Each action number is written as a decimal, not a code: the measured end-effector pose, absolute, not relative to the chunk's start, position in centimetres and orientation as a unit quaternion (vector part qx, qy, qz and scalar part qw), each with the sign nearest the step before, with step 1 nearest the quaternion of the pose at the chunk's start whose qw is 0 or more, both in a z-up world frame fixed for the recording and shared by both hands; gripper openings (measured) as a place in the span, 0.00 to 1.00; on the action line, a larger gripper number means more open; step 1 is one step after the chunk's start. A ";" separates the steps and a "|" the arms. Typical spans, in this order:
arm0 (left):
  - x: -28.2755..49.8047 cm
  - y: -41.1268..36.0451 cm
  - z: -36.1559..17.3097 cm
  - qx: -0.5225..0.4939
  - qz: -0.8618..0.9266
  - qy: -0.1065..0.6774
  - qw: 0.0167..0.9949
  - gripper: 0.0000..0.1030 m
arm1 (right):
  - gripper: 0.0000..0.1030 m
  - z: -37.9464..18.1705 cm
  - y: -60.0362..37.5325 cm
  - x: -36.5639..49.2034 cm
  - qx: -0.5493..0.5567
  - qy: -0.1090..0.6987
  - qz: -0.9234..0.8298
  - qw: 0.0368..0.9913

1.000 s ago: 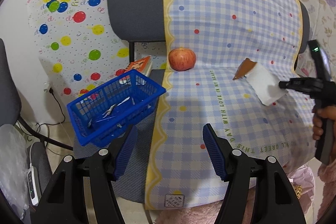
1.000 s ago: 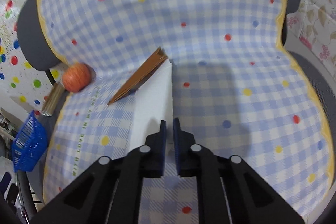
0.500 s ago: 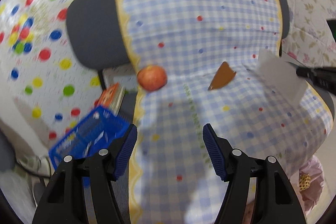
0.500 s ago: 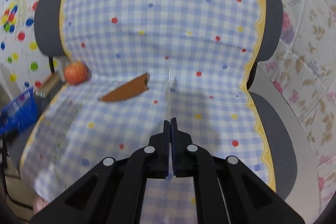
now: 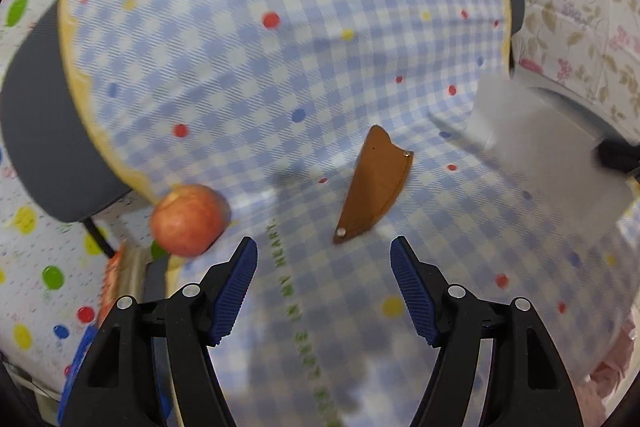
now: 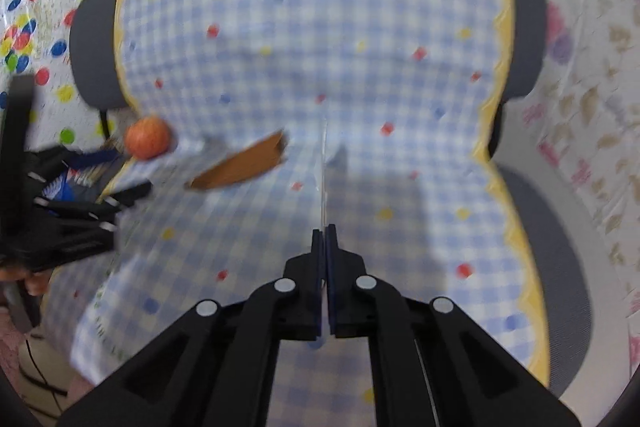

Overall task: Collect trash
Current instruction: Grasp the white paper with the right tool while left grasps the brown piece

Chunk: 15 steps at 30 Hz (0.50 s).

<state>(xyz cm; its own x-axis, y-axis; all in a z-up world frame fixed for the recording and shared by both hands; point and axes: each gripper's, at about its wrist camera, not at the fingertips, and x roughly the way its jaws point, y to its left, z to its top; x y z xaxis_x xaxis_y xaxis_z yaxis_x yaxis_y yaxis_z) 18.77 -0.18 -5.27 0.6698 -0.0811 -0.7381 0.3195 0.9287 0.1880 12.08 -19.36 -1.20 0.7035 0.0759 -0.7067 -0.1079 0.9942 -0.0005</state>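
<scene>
I have the right gripper (image 6: 325,233) clenched on a white sheet of paper (image 5: 536,151), which I take to be the trash in hand. From the right wrist view the sheet shows only as a thin edge running up from the fingertips, because it sits vertically in the pinch; from the left wrist view its flat face is plain, lifted clear of the checked cloth (image 5: 280,67) that covers the chair (image 5: 44,131). Held by one edge like this, the paper hangs free and will not drag on the fabric.

My left gripper (image 5: 324,279) is released, jaws wide apart and holding nothing, pointed at the brown leather-like piece (image 5: 374,187) lying flat on the cloth just ahead of its fingertips. I judge this to be the next item to collect (though whether it counts as trash I cannot say for certain). It lies thin against soft fabric, so the pads would need to come down on either side of a long edge, and the risk is pinching cloth along with it.

The apple (image 5: 187,219) sits at the left edge of the cloth, apart from the brown piece. A sliver of blue basket (image 5: 78,367) shows low at the left, the likely place for the paper.
</scene>
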 end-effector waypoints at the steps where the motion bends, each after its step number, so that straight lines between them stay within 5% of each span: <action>1: 19.5 -0.4 -5.8 0.148 -0.114 0.395 0.899 0.68 | 0.02 -1.0 -19.7 12.2 -0.014 0.381 0.053 0.923; 10: 24.6 -2.8 -9.7 0.114 -0.140 0.425 0.887 0.68 | 0.02 -1.7 -22.8 12.7 0.055 0.390 0.076 0.916; 15: 24.8 -3.4 -10.0 0.106 -0.174 0.433 0.878 0.42 | 0.02 -3.1 -24.2 12.6 0.078 0.410 0.080 0.905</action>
<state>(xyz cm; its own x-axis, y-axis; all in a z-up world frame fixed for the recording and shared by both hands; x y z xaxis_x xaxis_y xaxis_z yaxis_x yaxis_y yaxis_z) 24.77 -3.39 -10.02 0.5642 -0.2147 -0.7972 0.3978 0.9168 0.0347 12.61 -24.21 -3.14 0.6509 0.2090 -0.7298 -0.0805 0.9749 0.2074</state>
